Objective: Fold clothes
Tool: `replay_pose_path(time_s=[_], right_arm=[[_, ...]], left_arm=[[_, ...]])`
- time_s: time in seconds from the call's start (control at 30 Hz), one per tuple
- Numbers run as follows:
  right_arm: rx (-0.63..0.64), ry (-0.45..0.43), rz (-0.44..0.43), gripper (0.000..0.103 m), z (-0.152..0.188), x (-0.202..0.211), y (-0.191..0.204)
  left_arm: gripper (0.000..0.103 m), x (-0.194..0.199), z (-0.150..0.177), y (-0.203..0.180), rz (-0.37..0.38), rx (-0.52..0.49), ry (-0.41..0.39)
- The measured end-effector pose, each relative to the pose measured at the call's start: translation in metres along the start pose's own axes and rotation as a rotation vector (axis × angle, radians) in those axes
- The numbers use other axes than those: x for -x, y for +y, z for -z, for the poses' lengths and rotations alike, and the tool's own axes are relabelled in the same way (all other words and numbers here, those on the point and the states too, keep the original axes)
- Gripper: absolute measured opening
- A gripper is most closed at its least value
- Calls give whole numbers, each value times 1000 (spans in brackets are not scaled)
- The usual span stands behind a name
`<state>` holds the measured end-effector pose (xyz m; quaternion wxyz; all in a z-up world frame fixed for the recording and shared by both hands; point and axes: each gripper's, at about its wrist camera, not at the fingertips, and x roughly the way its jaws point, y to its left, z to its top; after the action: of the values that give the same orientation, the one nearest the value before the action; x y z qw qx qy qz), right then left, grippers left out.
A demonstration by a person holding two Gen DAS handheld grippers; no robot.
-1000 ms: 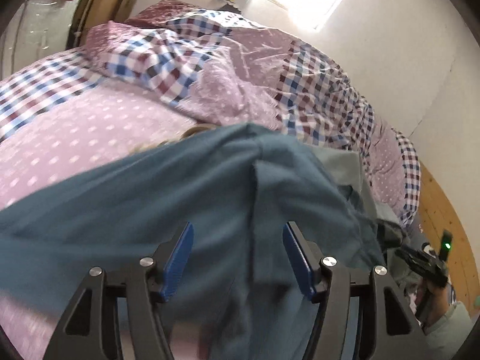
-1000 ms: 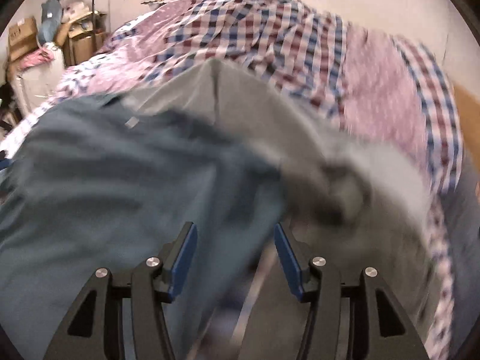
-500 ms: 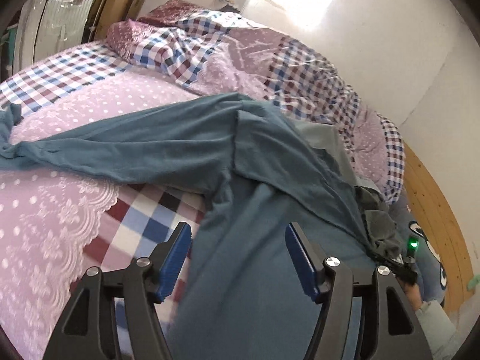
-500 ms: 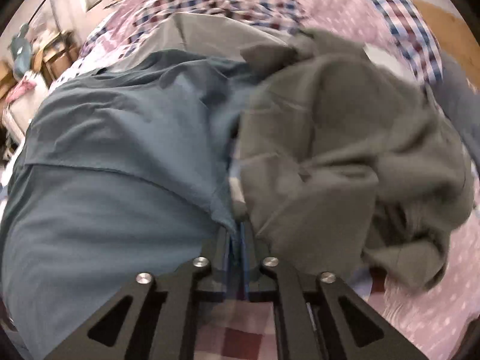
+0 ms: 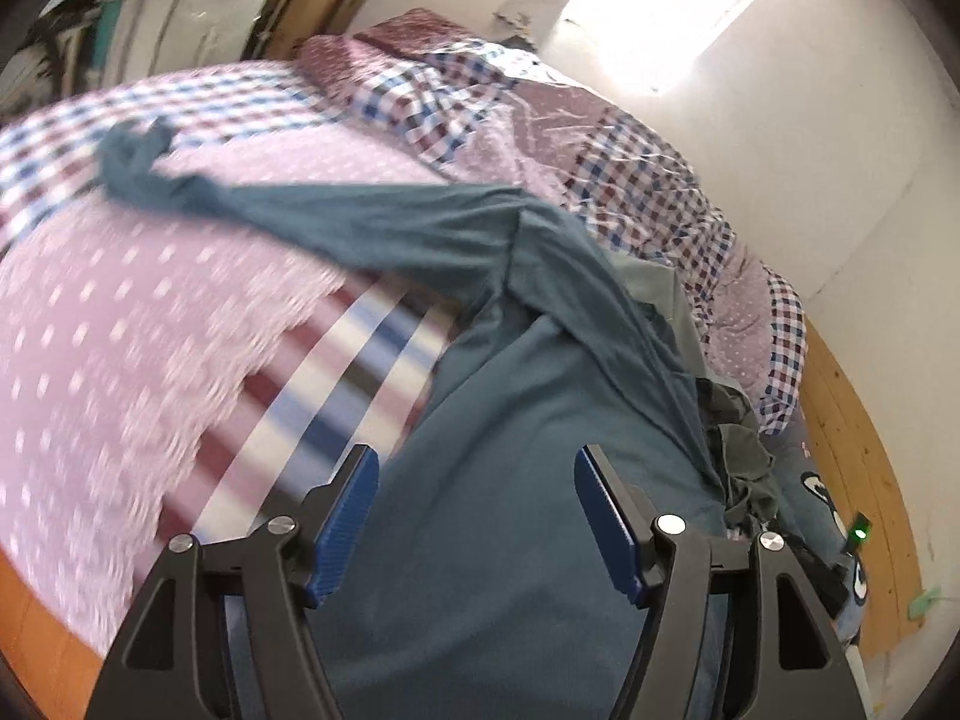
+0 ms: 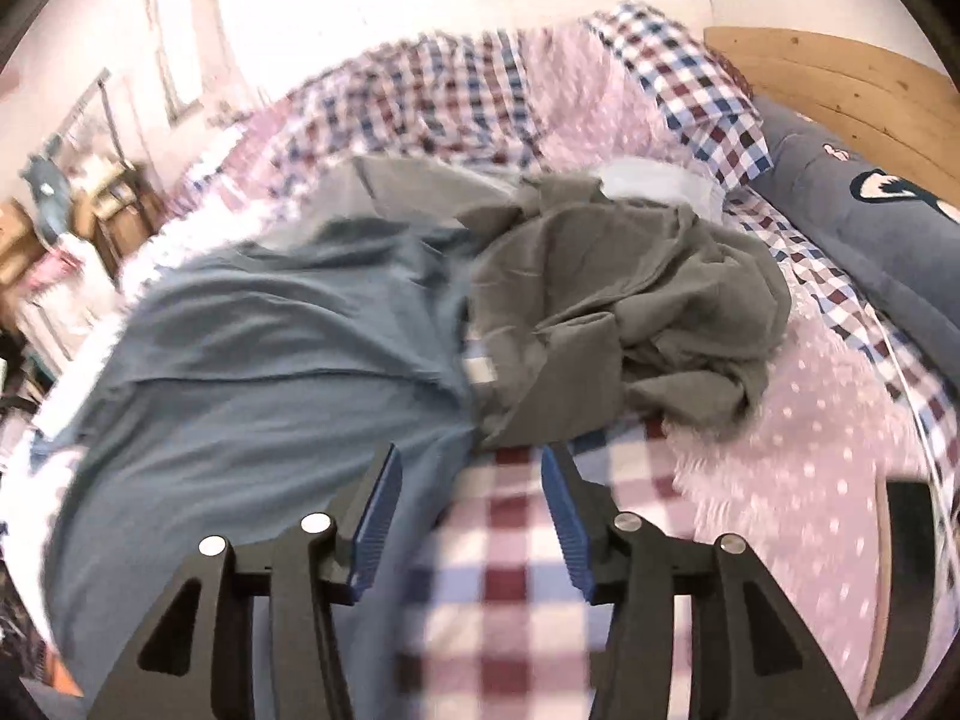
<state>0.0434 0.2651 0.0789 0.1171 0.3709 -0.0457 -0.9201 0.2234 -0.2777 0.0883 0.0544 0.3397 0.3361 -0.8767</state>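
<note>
Shirt, teal and long-sleeved, lies spread on the bed, and its long axis is the thing to watch. In the left wrist view the body fills the lower middle of the frame and runs up toward the shoulder seam at centre, while one sleeve stretches out flat toward the upper left, cuff crumpled at the far end. Left gripper hangs right over the body, jaws spread wide, nothing between them. In the right wrist view the shirt sits left of centre, its side edge running down to just above the right gripper, which is also parted and empty, over checked cover. Grey heap of other clothes crowds the shirt's edge at centre frame, touching or overlapping it. So the outstretched sleeve lies on the left gripper's side, well up the frame from it; the edge beside the heap is nearer the right one. Whether that sleeve is due to fold in next, one look cannot settle.
</note>
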Motion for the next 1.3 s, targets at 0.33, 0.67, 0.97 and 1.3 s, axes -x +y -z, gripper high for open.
replay_pose_path(time_s=[0.33,0.67,0.97,1.3], right_arm=[[149,-24,-115,58,66,61,78],[356,-13,-193,60,121,88,158],[521,-4,-236,61,158,99,207],[650,24,-274,64,192,100,250]], left_arm=[[77,40,65,81,-23,338,4],[77,49,108,104,-167,370,63],[77,27,119,108,-165,326,190],[77,14,127,125,-107,420,249]])
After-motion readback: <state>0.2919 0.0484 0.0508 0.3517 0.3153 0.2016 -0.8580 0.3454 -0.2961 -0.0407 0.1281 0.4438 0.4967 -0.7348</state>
